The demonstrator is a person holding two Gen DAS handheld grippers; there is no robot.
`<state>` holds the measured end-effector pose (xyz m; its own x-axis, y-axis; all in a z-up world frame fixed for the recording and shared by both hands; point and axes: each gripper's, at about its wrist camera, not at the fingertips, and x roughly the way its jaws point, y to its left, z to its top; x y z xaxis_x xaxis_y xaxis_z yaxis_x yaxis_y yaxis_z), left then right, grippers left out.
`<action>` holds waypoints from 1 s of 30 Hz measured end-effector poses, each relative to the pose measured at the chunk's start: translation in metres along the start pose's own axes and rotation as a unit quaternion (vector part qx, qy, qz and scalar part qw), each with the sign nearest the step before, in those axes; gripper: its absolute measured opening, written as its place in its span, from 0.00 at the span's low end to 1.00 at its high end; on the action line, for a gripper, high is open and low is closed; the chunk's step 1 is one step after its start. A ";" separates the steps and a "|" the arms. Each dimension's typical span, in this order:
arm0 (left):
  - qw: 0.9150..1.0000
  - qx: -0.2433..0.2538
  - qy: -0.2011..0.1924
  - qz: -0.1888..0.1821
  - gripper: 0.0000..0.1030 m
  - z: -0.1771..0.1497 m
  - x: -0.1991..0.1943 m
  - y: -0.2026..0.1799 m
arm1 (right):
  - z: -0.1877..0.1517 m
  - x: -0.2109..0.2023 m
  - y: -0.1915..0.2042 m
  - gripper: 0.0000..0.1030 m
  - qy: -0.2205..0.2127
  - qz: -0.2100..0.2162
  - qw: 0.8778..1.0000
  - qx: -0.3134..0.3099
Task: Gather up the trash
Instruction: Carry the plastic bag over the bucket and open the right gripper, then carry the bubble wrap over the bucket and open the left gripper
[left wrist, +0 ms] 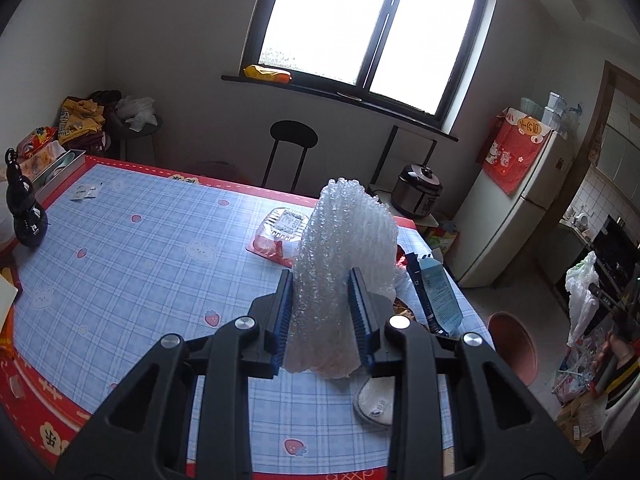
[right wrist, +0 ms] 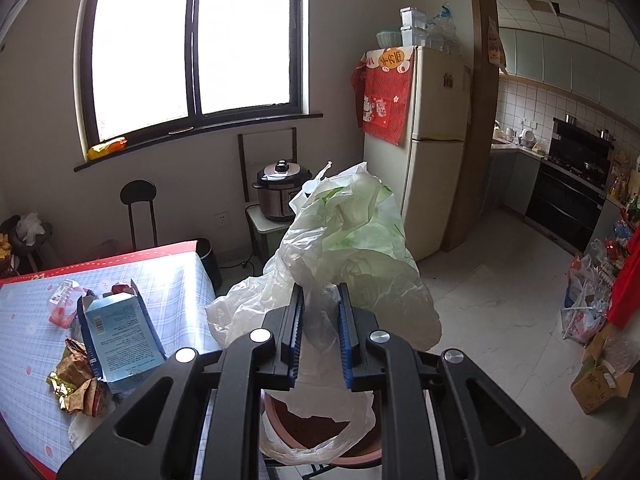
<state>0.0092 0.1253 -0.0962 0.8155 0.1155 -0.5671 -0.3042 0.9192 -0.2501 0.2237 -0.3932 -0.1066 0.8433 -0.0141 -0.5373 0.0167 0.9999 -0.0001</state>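
Your left gripper (left wrist: 322, 312) is clamping a roll of bubble wrap (left wrist: 340, 264) between its blue pads. The roll's long axis is running away from the camera and upward, its far end pointing toward the window (left wrist: 372, 24), above the checked table (left wrist: 132, 264). It is looking clear, knobbly and loosely crumpled. Your right gripper (right wrist: 320, 320), jaws narrow, is pinching a thin plastic bag (right wrist: 352, 240) that is billowing upward and forward, white with a pale green tint, wrinkled. It is hanging beyond the table's edge, over a reddish bin (right wrist: 320, 432). A blue box (right wrist: 120, 332) is lying on the table beside crumpled wrappers (right wrist: 76, 384).
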 end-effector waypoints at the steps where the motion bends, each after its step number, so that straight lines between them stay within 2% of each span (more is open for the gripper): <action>1: 1.000 -0.001 -0.003 0.002 0.30 -0.002 -0.005 -0.011 | 0.000 0.008 -0.007 0.16 0.002 0.003 1.000 -0.002; 4: 1.000 0.000 -0.011 0.015 0.30 -0.007 -0.018 -0.039 | 0.001 0.029 -0.024 0.17 0.014 0.017 1.000 0.004; 7: 1.000 -0.003 -0.013 0.026 0.30 -0.015 -0.030 -0.061 | 0.004 0.046 -0.033 0.24 0.024 0.030 0.999 0.008; 9: 0.999 -0.005 -0.013 0.030 0.30 -0.020 -0.038 -0.073 | 0.007 0.054 -0.036 0.42 0.025 0.041 0.999 0.010; 10: 0.999 -0.005 -0.013 0.032 0.30 -0.021 -0.040 -0.078 | 0.008 0.055 -0.038 0.48 0.023 0.043 0.999 0.011; 11: 0.999 -0.003 -0.012 0.033 0.30 -0.022 -0.041 -0.081 | 0.009 0.055 -0.038 0.59 0.020 0.043 0.999 0.012; 16: 1.000 0.014 -0.014 0.022 0.30 -0.015 -0.038 -0.102 | 0.018 0.050 -0.043 0.77 0.005 0.057 0.998 0.017; 19: 0.999 0.035 -0.015 0.001 0.30 -0.006 -0.030 -0.120 | 0.026 0.036 -0.048 0.85 -0.007 0.066 0.997 0.026; 21: 0.998 0.052 -0.015 -0.017 0.31 -0.001 -0.023 -0.135 | 0.030 0.020 -0.054 0.94 -0.018 0.063 0.997 0.035; 26: 0.992 0.097 0.001 -0.078 0.31 0.009 0.003 -0.188 | 0.037 -0.019 -0.068 0.95 -0.031 0.042 0.998 0.046; 30: 0.980 0.138 0.016 -0.143 0.32 0.012 0.032 -0.244 | 0.034 -0.047 -0.085 0.95 -0.038 0.014 0.998 0.051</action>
<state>0.1153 -0.0906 -0.0436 0.8304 -0.1697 -0.5308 0.0833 0.9796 -0.1828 0.2010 -0.4781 -0.0526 0.8828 0.0101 -0.4696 0.0434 0.9937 0.1030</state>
